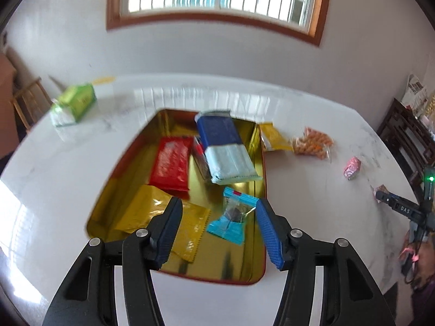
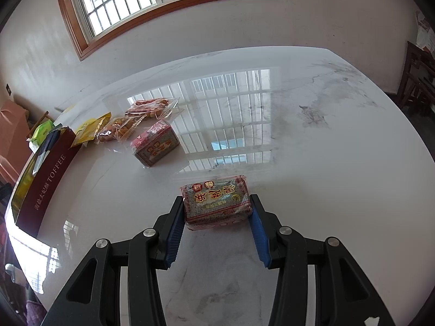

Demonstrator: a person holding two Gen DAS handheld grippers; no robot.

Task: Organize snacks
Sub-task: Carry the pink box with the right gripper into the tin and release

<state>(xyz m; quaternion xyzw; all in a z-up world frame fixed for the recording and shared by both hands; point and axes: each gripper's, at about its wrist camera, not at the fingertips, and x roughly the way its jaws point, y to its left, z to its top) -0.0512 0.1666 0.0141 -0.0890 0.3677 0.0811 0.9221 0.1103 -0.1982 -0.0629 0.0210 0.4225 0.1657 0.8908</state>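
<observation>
- Left hand-held gripper: jaws spread, nothing between the ribbed blue pads; it hangs over the near end of the tin.
- Teal-and-clear sweet wrapper lies loose on the tin floor just beyond the fingertips, untouched and crinkled, with a dark piece showing through its clear middle.
- Tin is a shallow rectangle with rounded corners, mirror-gold inside and dark red outside. It also holds a gold foil sachet with serrated ends, a glossy red packet and a long blue-and-pale-green bar.
- Right hand-held gripper: pads pinch a block-shaped snack pack, red-bordered with speckled film, resting on the worktop near its front edge.
- Worktop is glossy white marble with grey veining.
- A matching second pack and clear bags of orange snacks lie towards the left edge, beside the tin.
</observation>
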